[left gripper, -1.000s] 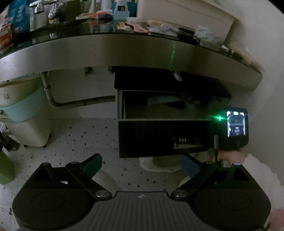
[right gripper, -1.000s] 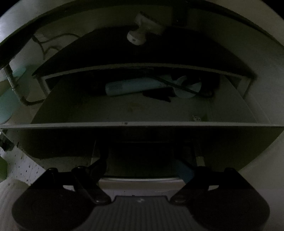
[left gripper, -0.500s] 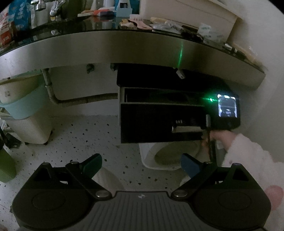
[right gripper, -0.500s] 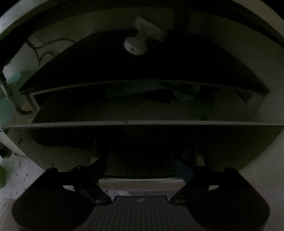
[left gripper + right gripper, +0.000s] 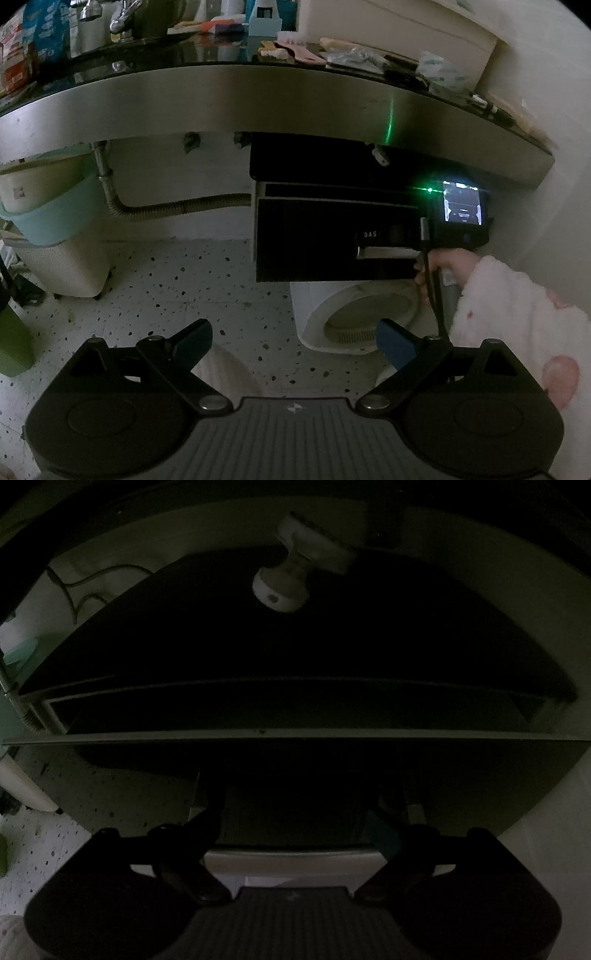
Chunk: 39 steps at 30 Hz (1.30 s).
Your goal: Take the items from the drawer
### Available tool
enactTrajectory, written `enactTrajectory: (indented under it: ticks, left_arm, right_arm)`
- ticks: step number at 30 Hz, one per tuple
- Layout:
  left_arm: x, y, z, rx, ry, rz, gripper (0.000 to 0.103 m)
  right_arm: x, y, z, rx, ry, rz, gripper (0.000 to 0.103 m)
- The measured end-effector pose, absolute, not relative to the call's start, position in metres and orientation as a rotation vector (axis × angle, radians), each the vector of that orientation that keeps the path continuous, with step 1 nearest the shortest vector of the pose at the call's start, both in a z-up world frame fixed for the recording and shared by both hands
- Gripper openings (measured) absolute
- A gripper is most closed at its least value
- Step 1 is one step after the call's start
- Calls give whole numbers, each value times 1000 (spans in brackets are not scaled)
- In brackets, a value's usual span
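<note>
left gripper (image 5: 293,345) with black arms and dark blue pads: jaws spread wide, nothing between them, hovering over the pale speckled terrazzo floor (image 5: 166,280) and touching nothing. right gripper (image 5: 295,818) with black fingers, dim in its own view: jaws set wide apart, either side of the silver bar handle (image 5: 388,253) on the drawer front; too dark to tell whether the pads press on it, nothing seen clamped. seen from the left wrist, held in a hand (image 5: 439,266) in a fluffy white sleeve (image 5: 517,302), with a lit screen (image 5: 462,201) and a green light at its back.

white letters "das" (image 5: 370,234) readable on the drawer front, just above the left end of the handle. writing on the packets at the left end of the countertop too small to read.

black glossy drawer (image 5: 332,240) with a pale top edge, hung under the right part of the steel-edged dark countertop (image 5: 258,96), pulled out only a narrow way; just a thin slit open behind its front panel, inside too dark to show any contents. small white round knob-like fitting (image 5: 282,587) fixed under the countertop edge above the drawer. white round-topped bin (image 5: 351,317) on the floor below the drawer. corrugated metal hose (image 5: 177,210) running under the countertop to the drawer's left side, with a light blue plastic basin (image 5: 55,218) at the far left.
</note>
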State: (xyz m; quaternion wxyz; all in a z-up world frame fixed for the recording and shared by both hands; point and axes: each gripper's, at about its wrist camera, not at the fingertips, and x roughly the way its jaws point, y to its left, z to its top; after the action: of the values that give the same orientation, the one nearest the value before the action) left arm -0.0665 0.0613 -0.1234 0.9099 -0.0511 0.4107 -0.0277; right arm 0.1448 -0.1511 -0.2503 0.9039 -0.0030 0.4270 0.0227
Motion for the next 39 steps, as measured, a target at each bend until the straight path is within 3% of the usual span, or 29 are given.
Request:
enactTrajectory:
  ticks: [24,26,28,39]
  left_arm:
    - [-74,64,-118,-73,831,-55,96]
    - [-75,65,-117,-67,822,-54,96]
    - [-77,66,-115,-57,812,-46,96]
    - [-65,76,-123,-57,823,-39,96]
  right_arm:
    - [162,-154,-263,-9,782,47,86]
    - [160,-155,-268,-10,757,40,94]
    - [156,-158,-272,-10,731,49,97]
    - [108,-156,-257,-31,648,65,97]
